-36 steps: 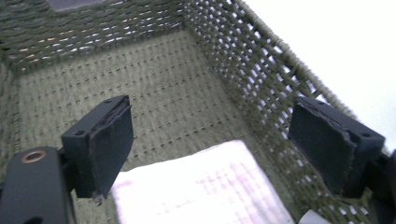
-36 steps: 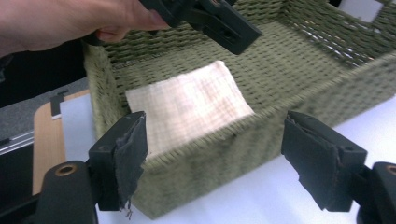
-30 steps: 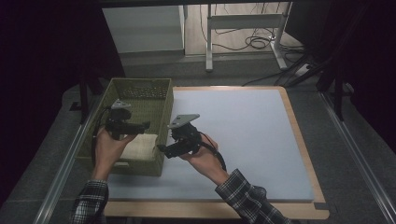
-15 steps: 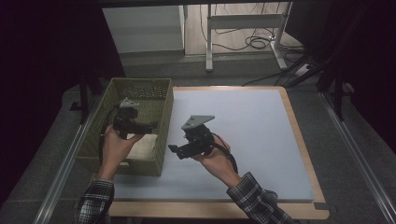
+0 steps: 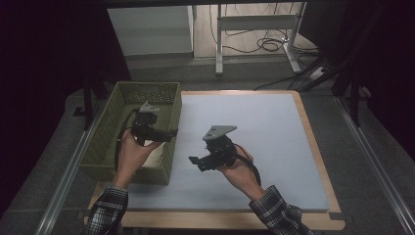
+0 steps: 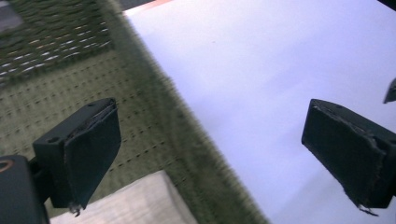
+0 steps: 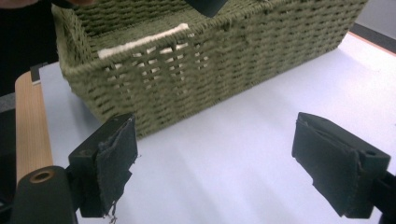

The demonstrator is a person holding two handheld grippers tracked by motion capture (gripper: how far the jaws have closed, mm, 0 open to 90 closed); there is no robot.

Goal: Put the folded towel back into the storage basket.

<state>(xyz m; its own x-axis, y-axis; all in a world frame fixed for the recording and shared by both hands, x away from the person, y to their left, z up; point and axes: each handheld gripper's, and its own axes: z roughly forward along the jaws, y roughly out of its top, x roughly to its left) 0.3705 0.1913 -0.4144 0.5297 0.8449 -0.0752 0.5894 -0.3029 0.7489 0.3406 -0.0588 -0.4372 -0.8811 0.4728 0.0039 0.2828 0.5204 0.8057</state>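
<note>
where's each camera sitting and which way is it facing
high view: above the near side, looking forward and down at the table; both forearms show.
left gripper view: on the left hand-held gripper, over the green woven basket rim.
right gripper view: on the right hand-held gripper, low, facing the basket's side.
All three share the basket.

Wood-edged table (image 5: 316,147), pale mat (image 5: 254,122), green woven basket (image 5: 110,142)

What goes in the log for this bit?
left gripper: open, empty, above basket | right gripper: open, empty, above mat | cream thing: in basket
</note>
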